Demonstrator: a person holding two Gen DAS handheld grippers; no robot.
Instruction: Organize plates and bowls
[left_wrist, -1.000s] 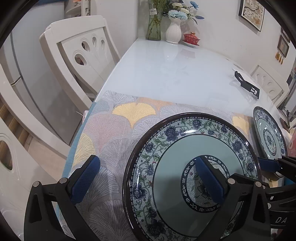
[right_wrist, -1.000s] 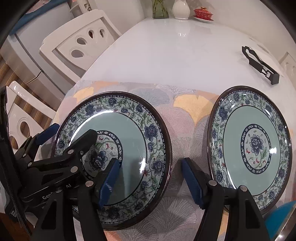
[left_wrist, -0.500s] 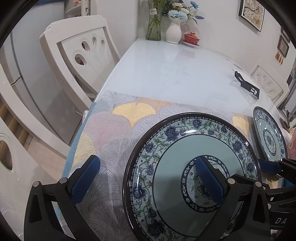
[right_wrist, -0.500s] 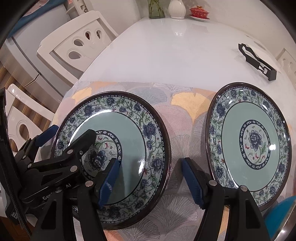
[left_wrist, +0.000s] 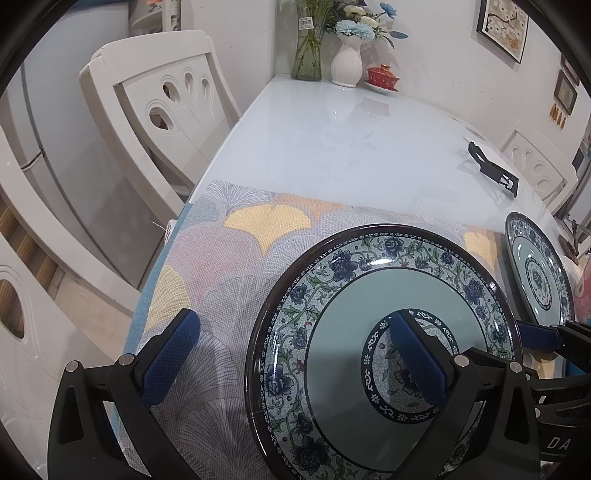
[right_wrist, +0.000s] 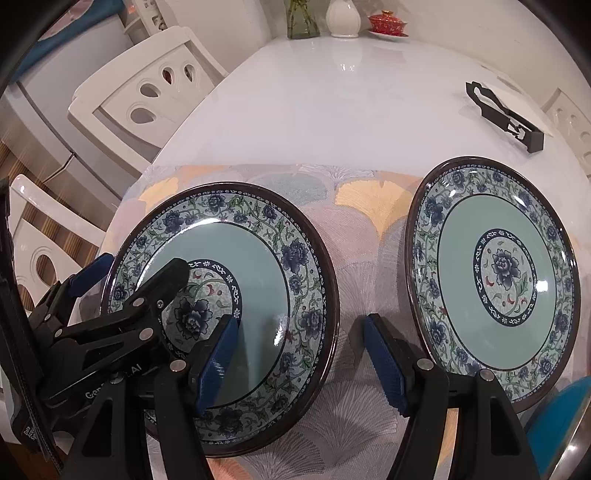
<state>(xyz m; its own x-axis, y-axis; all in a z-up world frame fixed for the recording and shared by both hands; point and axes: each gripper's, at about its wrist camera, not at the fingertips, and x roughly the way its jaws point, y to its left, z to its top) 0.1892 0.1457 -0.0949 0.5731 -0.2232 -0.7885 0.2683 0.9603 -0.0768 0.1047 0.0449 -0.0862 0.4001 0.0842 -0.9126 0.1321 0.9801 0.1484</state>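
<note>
Your work surface is a glossy white dining table (left_wrist: 332, 147) with a rounded edge. A woven placemat (left_wrist: 229, 266) printed with grey, pink and yellow ginkgo leaves covers its near end. Two matching floral plates lie flat on the placemat, side by side and apart, a strip of mat between them. Each has a dark rim, a blue-flower band, a pale green well and a flower medallion at the centre.

Your left gripper (left_wrist: 291, 354) hangs over the left plate (left_wrist: 332, 314). Its jaws are spread wide and grasp nothing: one pad is over the bare placemat outside the plate, the other over the medallion, so they straddle the plate's left rim. You cannot tell whether either pad touches.

Your right gripper (right_wrist: 299, 362) is released as well. Its jaws straddle the left plate's right rim: one pad over the plate's well, the other over the strip of mat just beside the right plate (right_wrist: 495, 273).

At the far end of the table stand a glass vase (left_wrist: 308, 48) of green stems, a white ribbed vase (left_wrist: 347, 62) with blue and white flowers, and a red lidded teacup (left_wrist: 382, 77) on a saucer. A black plastic bracket (right_wrist: 502, 114) lies near the table's right edge. White chairs (left_wrist: 159, 103) with cut-out backs line both sides. Framed pictures (left_wrist: 502, 26) hang on the white wall.
</note>
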